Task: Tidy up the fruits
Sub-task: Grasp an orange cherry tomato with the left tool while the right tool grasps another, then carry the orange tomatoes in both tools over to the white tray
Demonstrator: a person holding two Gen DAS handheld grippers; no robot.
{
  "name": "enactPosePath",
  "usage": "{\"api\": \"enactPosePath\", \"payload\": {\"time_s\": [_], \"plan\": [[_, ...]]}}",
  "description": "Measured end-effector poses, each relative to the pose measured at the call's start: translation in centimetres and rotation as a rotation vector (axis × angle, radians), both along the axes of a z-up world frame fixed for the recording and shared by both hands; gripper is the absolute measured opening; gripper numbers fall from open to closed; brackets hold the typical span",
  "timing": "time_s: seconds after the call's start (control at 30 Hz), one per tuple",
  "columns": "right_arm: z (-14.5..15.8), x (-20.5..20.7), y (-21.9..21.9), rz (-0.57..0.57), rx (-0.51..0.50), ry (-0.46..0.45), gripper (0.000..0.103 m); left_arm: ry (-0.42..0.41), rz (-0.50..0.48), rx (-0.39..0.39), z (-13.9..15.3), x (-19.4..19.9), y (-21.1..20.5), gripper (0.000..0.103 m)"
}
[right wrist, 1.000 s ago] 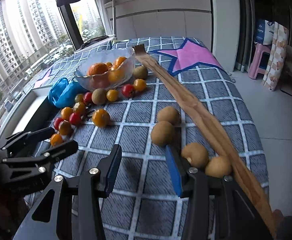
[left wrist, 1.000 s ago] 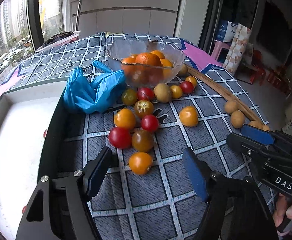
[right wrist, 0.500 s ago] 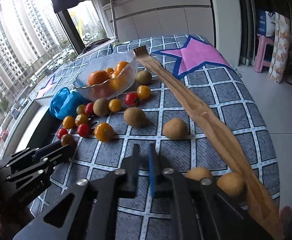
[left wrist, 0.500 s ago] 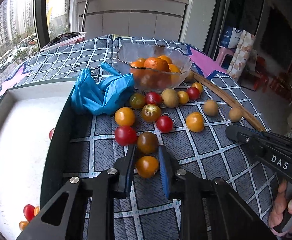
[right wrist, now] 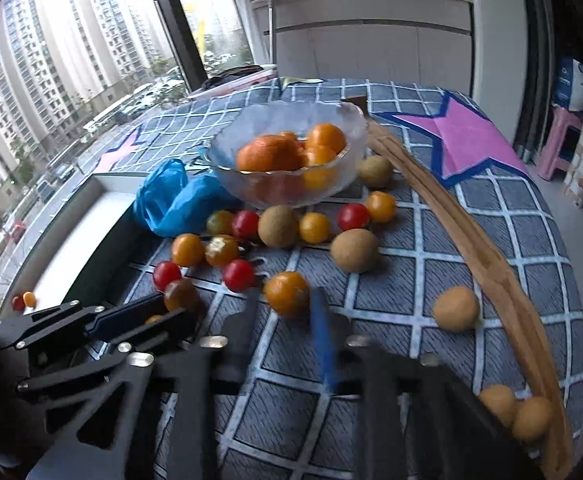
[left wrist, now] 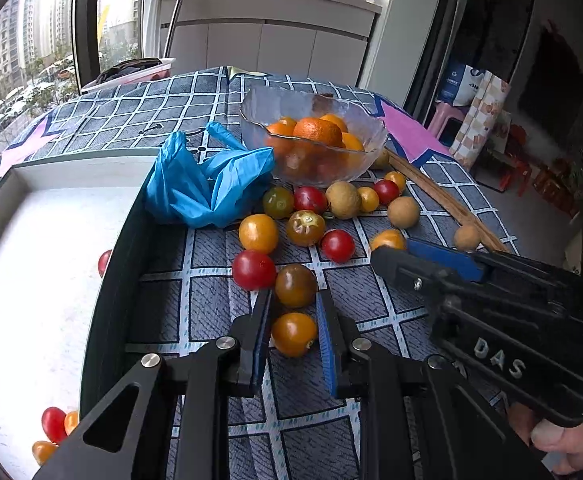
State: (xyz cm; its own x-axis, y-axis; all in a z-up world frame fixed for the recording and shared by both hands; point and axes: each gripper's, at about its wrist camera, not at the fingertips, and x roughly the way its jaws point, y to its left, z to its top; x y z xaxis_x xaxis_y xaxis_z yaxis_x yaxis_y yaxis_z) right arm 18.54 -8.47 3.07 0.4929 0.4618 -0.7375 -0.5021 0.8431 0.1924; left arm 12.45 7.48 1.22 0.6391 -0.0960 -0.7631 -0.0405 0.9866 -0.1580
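Note:
Several cherry tomatoes and brown longans lie on the checked cloth in front of a glass bowl [left wrist: 311,144] of oranges. My left gripper [left wrist: 293,308] is shut on an orange tomato [left wrist: 293,334], with a dark tomato [left wrist: 296,285] just past its tips. It also shows in the right wrist view [right wrist: 171,312]. My right gripper [right wrist: 285,304] is open around an orange tomato [right wrist: 287,293] on the cloth, its fingers motion-blurred; it shows in the left wrist view [left wrist: 395,252] beside that tomato [left wrist: 387,239].
A white tray [left wrist: 31,264] with a dark rim sits at the left and holds a few tomatoes. A crumpled blue glove [left wrist: 207,184] lies beside the bowl. A long wooden strip [right wrist: 471,248] runs along the cloth's right side, with longans near it.
My left gripper closed on the orange tomato and holds it. My right gripper shut, then opened again and moved forward-left to the orange tomato.

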Motion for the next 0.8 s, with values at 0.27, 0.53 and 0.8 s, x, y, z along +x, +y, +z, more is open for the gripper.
{"api": "enactPosePath", "payload": {"time_s": [0.27, 0.53, 0.8], "plan": [[0.6, -2.5, -1.7, -0.016, -0.039, -0.067, 0.023, -0.004, -0.005, 0.010, 0.1, -1.2, -0.4, 0.023], [1.1, -7.2, -4.3, -0.006, 0.001, -0.084, 0.023, -0.038, -0.014, 0.054, 0.8, -5.1, -2.0, 0.023], [1.6, -9.8, -1.2, 0.071, 0.019, -0.130, 0.023, -0.087, 0.125, 0.135, 2.5, -9.3, 1.5, 0.023]]}}
